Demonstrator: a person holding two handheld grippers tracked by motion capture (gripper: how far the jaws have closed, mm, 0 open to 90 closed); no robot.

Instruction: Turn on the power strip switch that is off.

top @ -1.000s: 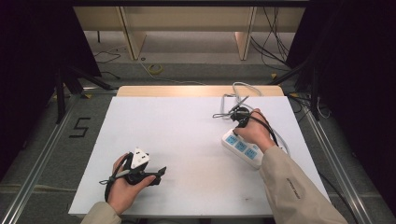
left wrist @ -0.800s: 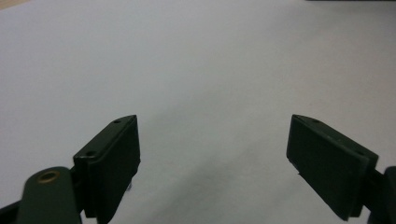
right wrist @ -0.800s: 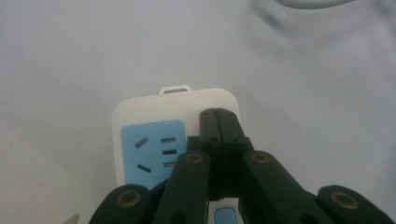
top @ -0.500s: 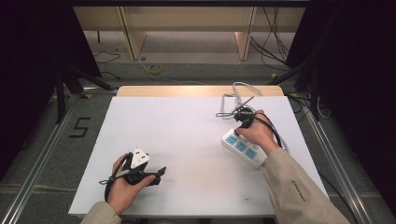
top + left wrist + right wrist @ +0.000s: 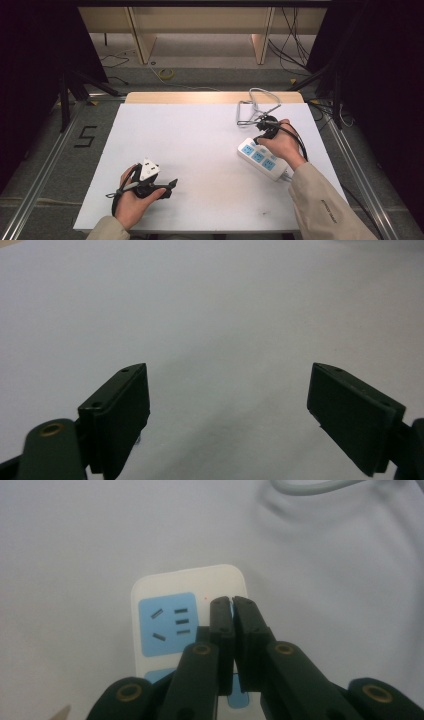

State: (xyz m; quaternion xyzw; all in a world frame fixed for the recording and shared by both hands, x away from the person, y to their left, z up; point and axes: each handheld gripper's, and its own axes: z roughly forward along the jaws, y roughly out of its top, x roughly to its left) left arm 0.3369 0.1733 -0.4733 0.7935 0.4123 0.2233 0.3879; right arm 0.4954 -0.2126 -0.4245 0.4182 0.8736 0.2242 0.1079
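A white power strip (image 5: 262, 159) with blue socket faces lies at the right of the white table (image 5: 200, 145). Its grey cable (image 5: 257, 107) loops toward the far edge. My right gripper (image 5: 263, 133) hangs over the strip's far end. In the right gripper view its jaws (image 5: 232, 602) stand together just above the strip (image 5: 185, 580), beside the end socket. They have just parted by a sliver, with nothing between them. My left gripper (image 5: 170, 184) rests low at the near left. Its jaws (image 5: 227, 405) stand wide apart over bare table.
The grey cable (image 5: 310, 486) curves across the top of the right gripper view. Beyond the table's far edge are wooden furniture legs (image 5: 142, 40) and loose cables on the floor. A metal rail (image 5: 45, 165) runs along the table's left side.
My right hand has shifted slightly to the right over the strip's far end. The left hand has stayed where it was.
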